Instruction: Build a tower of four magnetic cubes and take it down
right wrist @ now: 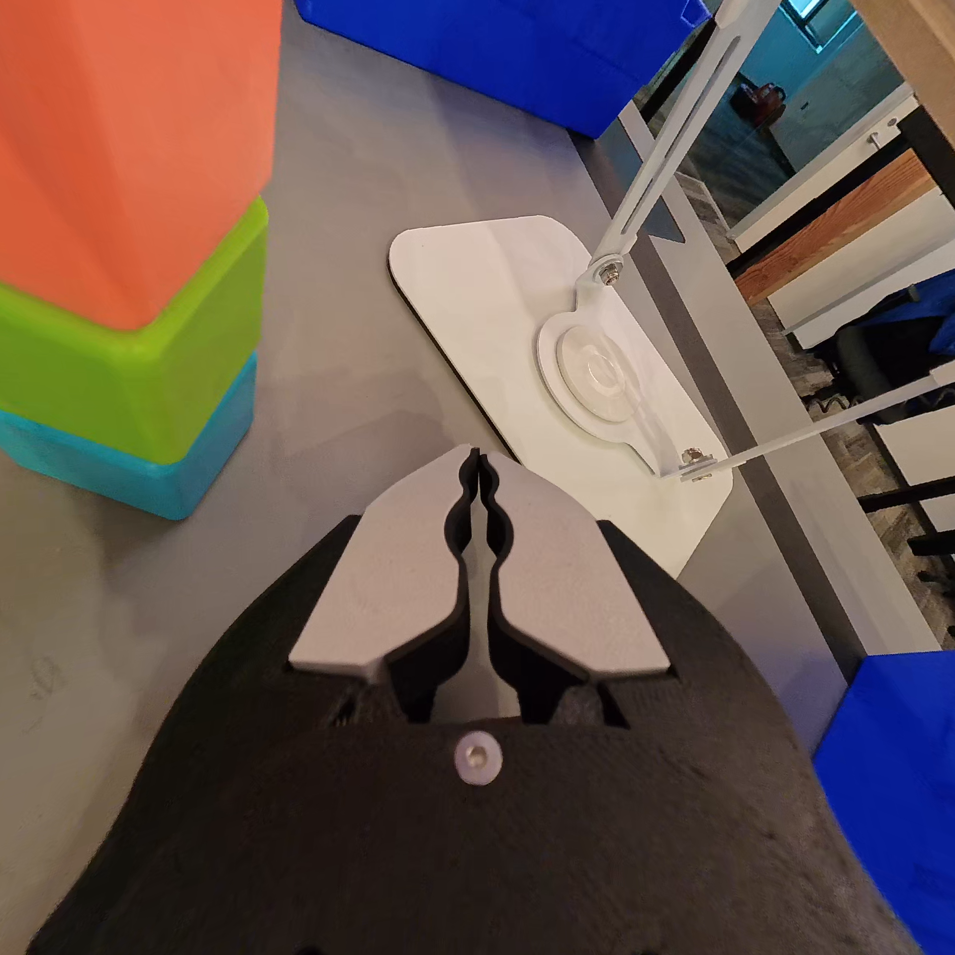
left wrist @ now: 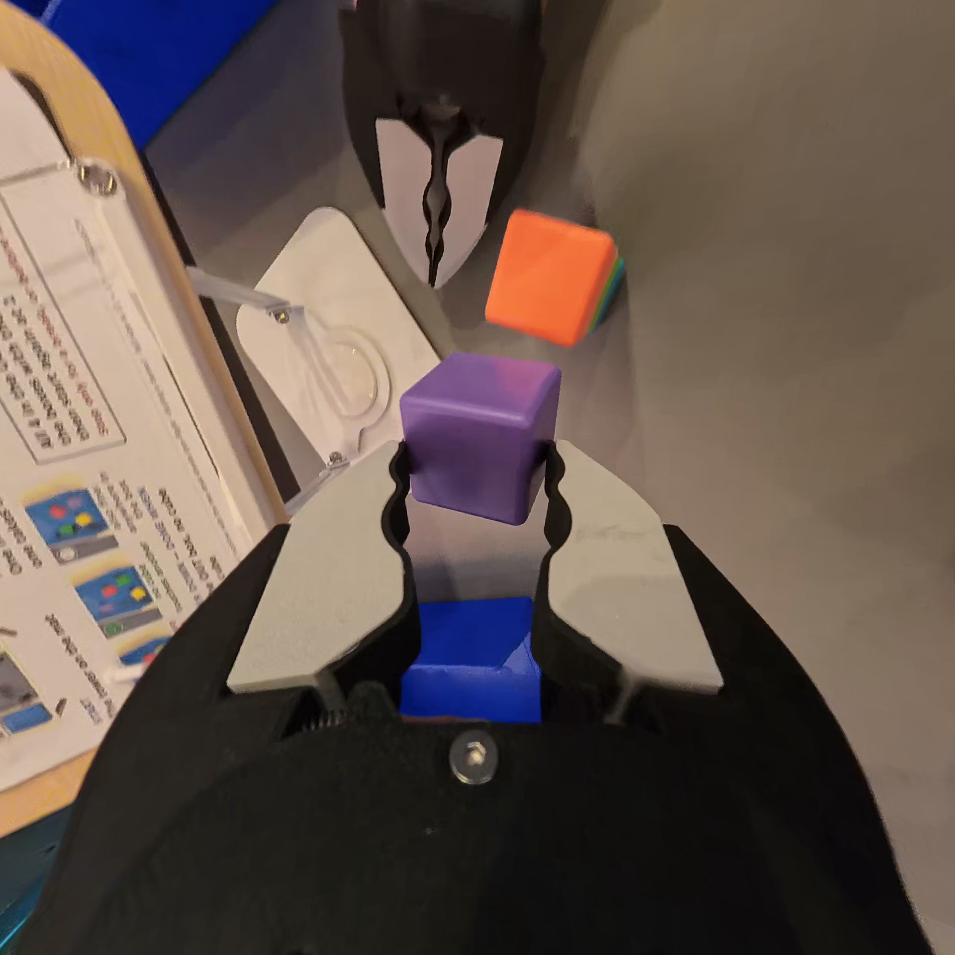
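Three cubes stand stacked in the upper left of my right wrist view: the orange cube (right wrist: 129, 155) on top, the green cube (right wrist: 139, 330) under it, the light blue cube (right wrist: 129, 465) at the bottom on the grey table (right wrist: 336, 258). In my left wrist view that same stack sits right of centre, upper half, seen mostly as its orange top.

My left gripper (left wrist: 478, 460) has its jaws clamped on the purple cube (left wrist: 478, 439), one fingertip on each side face, at the centre of the frame. Below it, between my fingers near the frame's lower middle, shows a blue cube (left wrist: 470, 666).

My right gripper (right wrist: 478, 457) has its jaws together with nothing between them, lower centre of its own view; it also shows at the top of the left view, just left of the stack.

A white stand base (right wrist: 491, 310) lies right of centre, and a printed instruction sheet (left wrist: 77, 465) fills the left edge of the left view.
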Demonstrator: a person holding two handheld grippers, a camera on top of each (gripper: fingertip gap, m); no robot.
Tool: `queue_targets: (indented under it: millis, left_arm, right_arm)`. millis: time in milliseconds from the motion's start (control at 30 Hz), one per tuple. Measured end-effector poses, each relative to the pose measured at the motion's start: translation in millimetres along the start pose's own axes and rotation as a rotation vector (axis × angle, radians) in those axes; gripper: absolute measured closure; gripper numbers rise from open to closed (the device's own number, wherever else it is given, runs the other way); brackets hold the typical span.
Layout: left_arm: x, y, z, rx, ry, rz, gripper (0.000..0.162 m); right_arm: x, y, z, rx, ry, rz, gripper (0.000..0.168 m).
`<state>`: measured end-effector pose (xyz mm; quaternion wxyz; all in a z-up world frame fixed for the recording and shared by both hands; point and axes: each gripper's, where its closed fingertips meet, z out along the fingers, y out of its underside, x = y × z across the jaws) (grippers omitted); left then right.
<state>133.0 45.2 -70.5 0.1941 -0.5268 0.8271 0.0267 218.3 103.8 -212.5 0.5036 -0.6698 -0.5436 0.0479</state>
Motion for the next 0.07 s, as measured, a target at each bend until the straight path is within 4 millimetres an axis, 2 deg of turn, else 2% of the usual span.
queue_targets:
  millis: [67]
  left_arm:
    - [3.4, -10.0, 5.8, -0.025, 0.005, 0.021, 0.112]
  right_arm:
    - [-0.3, 0.2, 0.2, -0.001, 0.000, -0.003, 0.168]
